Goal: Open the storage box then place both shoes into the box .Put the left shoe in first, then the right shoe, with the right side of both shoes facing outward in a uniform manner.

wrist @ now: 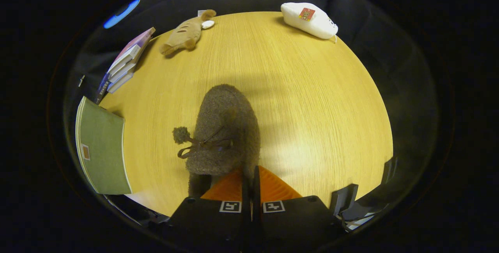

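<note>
A brown fuzzy shoe (228, 128) with a bow and a pompom on its lace lies straight ahead of my fingers, toe pointing away from me. My gripper (250, 177) is shut on the shoe's near edge, with a thin strip of the rim pinched between the two fingers. A soft shadow falls on the wooden table (312, 108) beyond the shoe and to its right. The green storage box (102, 147) stands to the left of the shoe, near the table's edge. I cannot tell whether its lid is open.
A stack of books (124, 64) lies beyond the green box at the table's left edge. A tan plush toy (185, 34) rests at the far left and a white pouch (310, 21) at the far right. Dark stands (343, 198) sit to the right of my fingers.
</note>
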`<move>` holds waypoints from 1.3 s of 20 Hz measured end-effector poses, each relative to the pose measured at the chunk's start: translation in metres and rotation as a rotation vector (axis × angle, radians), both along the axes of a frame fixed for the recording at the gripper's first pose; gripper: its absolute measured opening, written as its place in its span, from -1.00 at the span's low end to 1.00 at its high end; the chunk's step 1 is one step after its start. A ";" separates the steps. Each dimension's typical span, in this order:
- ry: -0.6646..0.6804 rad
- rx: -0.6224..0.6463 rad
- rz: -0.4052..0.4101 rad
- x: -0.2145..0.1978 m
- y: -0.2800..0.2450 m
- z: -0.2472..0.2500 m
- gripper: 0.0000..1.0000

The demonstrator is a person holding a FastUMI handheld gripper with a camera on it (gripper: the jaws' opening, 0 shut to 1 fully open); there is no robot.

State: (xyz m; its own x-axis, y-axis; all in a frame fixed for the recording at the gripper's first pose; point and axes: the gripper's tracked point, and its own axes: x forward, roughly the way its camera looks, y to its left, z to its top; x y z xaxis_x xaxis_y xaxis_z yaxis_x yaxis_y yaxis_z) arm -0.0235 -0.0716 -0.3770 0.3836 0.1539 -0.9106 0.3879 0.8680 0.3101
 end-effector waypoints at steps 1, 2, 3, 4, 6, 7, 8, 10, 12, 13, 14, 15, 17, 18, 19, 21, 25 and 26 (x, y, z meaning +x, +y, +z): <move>-0.010 0.023 -0.015 0.000 0.003 0.008 -0.89; -0.027 0.046 -0.034 0.002 0.006 0.016 -0.89; -0.046 0.066 -0.049 0.005 0.009 0.027 -0.90; -0.065 0.084 -0.058 0.007 0.013 0.038 -0.90; -0.102 0.111 -0.068 0.014 0.022 0.064 -0.90; -0.122 0.123 -0.072 0.019 0.027 0.078 -0.89; -0.142 0.137 -0.073 0.025 0.034 0.093 -0.89; -0.182 0.179 -0.076 0.037 0.051 0.124 -0.90; -0.220 0.233 -0.080 0.050 0.072 0.155 -0.90; -0.237 0.260 -0.080 0.057 0.083 0.170 -0.90; -0.251 0.284 -0.079 0.061 0.094 0.185 -0.90; -0.262 0.307 -0.073 0.066 0.107 0.199 -0.90; -0.281 0.350 -0.064 0.075 0.131 0.224 -0.90; -0.283 0.371 -0.059 0.078 0.143 0.234 -0.89; -0.283 0.388 -0.058 0.081 0.157 0.242 -0.90; -0.270 0.414 -0.059 0.087 0.184 0.256 -0.90; -0.200 0.431 -0.060 0.090 0.237 0.265 -0.90; -0.182 0.433 -0.056 0.089 0.252 0.266 -0.90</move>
